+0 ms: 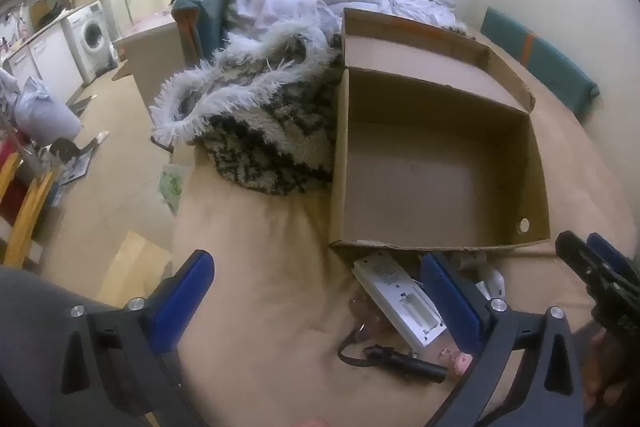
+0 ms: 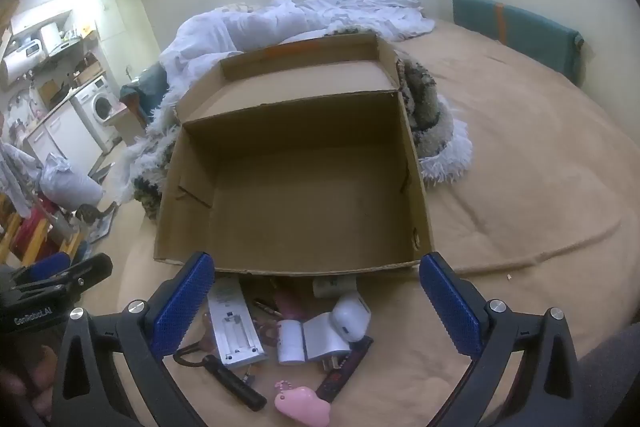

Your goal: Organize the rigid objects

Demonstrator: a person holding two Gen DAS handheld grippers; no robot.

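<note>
1. Both sides are wide open w/ nothing between the pads: left hand-held gripper [image 1: 318, 297] and right hand-held gripper [image 2: 318, 297] hang tilted down over the pile, neither touching anything yet.
2. The stuff to sort sits on the bed [image 2: 520, 155], bunched just in front of the near wall of the empty cardboard box [image 2: 304, 195]. Box is open on top, lid flap folded back.
3. I'd start w/ the white remote [image 2: 236, 327], imo the easiest. It lies face down, long and flat, so come at it across the narrow width and pinch mid-body, not the ends.
4. White charger [image 2: 320, 341] and earbud case [image 2: 352, 315] touch each other, so take the case first or it'll prob get knocked. It's smooth and rounded, could squirt out of the pads.
5. Black flashlight [image 2: 232, 387] has a wrist cord; watch it doesn't snag the remote on lift.
6. Pink keychain [image 2: 302, 405] is nearest the camera, low in the right view.
7. Hard to make out: small dark bits under the box edge, can't tell what they are. A white block [image 2: 334, 287] is half tucked against the box wall. Left view cuts off most of the pile behind its own finger.
</note>
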